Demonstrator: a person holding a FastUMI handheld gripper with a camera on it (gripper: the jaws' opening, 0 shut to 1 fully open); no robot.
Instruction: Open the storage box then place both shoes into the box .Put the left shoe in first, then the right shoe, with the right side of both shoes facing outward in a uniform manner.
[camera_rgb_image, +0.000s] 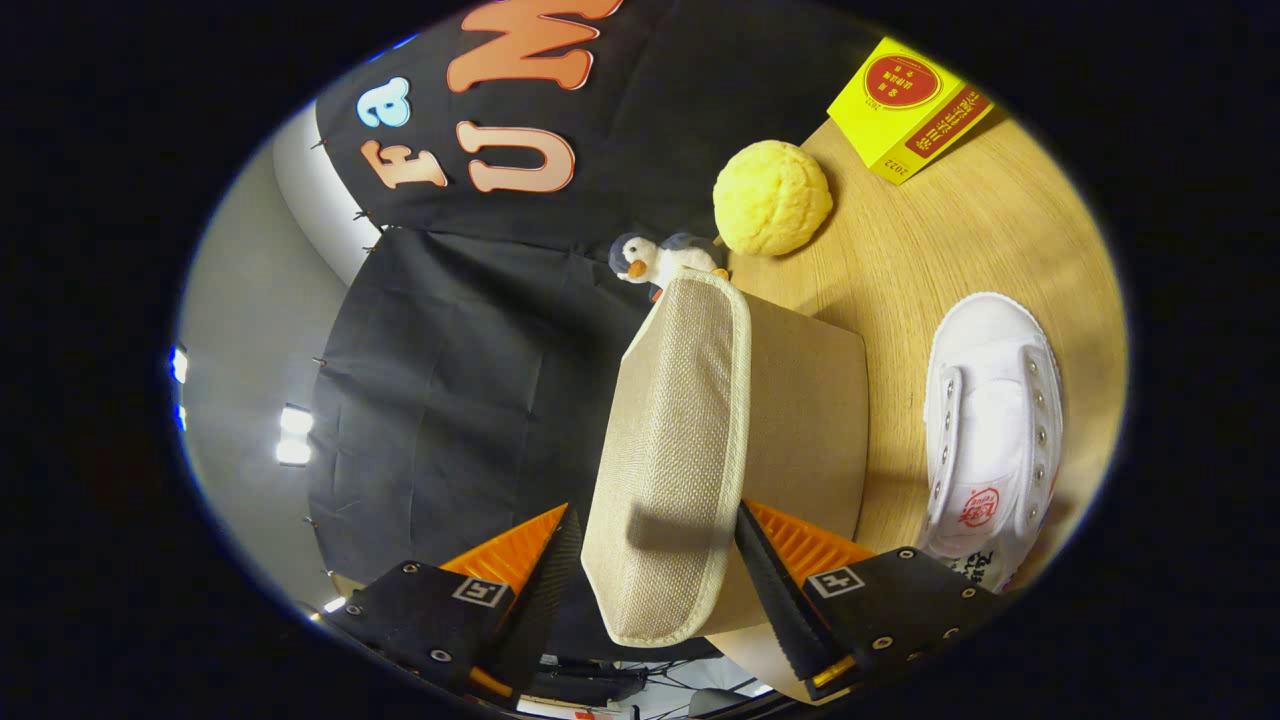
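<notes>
The view is rolled sideways, so the wooden table (900, 270) stands up along the right. The beige fabric storage box (805, 420) rests on it, and its woven lid (675, 430) with pale trim faces the booth wall. My gripper (658, 508) is shut on the near edge of the lid, one finger on the lid's outer face and the other on the box side. Near the fingers the lid stands slightly off the box. A white canvas shoe (990, 430) lies on the table beside the box, sole down, with its toe pointing away from me.
A round yellow plush bun (772, 197) and a small penguin toy (655, 260) sit on the table beyond the box. A yellow carton (905, 105) lies further off. Black cloth wall hangs past the table edge.
</notes>
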